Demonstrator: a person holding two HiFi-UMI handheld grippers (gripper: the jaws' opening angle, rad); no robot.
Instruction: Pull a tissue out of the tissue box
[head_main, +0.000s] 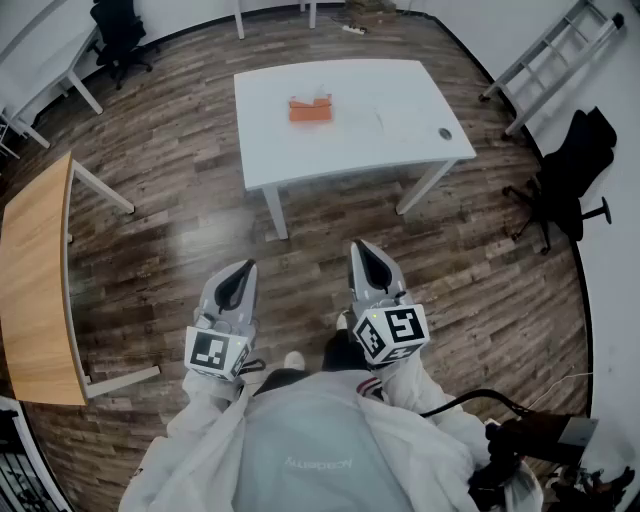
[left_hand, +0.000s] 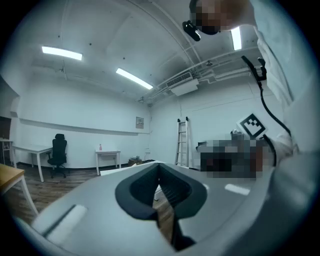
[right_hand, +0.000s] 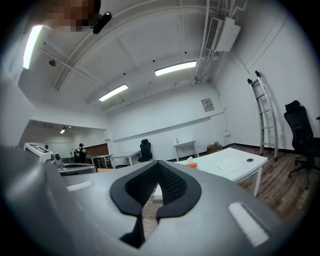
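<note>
Out on the floor, well short of the table (head_main: 400, 120), you're standing with both grippers held close by your waist, so this looks like the approach, with the pull itself not yet begun. Your box (head_main: 311, 109) sits on the tabletop toward its far left side, well apart from either tool, and a small white tuft of tissue (head_main: 321, 99) seems to poke from its top. Your left gripper (head_main: 247, 268) has its tongs pressed tip to tip with nothing between them. Your right gripper (head_main: 362, 250) is the same, narrow and empty. Both point forward at the table, roughly level, side by side in front of you. Next you'll need to step up to the table, spread one pair of tongs, come down over that tuft and pinch only the paper. The box looks light, so I'd expect you to pin it with the other gripper while you draw upward.
</note>
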